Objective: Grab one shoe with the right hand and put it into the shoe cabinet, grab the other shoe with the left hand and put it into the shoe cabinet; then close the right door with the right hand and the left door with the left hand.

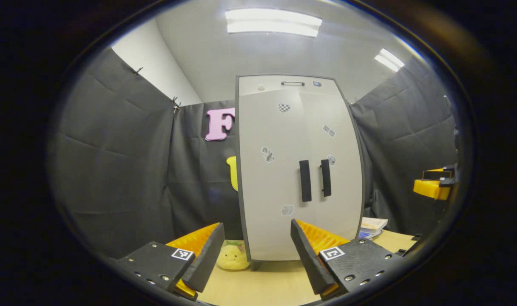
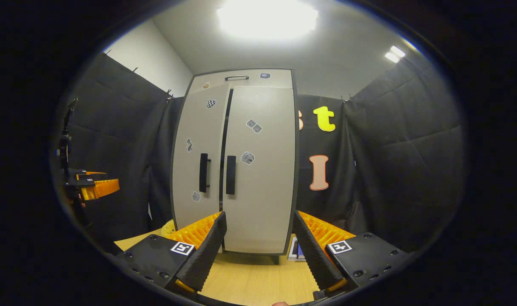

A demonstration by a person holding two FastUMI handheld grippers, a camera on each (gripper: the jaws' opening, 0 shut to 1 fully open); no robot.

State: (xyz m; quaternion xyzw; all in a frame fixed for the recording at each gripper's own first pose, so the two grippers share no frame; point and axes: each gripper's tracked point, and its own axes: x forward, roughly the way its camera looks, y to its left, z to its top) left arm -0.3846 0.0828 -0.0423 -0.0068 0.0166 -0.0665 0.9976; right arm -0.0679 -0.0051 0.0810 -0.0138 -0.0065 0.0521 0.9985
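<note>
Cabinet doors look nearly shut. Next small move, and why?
Probably nudge the left door flush with the left gripper: a dark gap shows between it and the right door, and that gripper stands open, empty, short of the cabinet.

left claw (image 1: 256,255) agape, right claw (image 2: 258,250) agape

Shoe cabinet (image 1: 284,170): 1, with 2 doors and 2 black handles (image 1: 305,180), plus 1 small top handle (image 1: 292,83). Yellow plush toy (image 1: 232,256): 1, near left. Grippers: 2.
</note>
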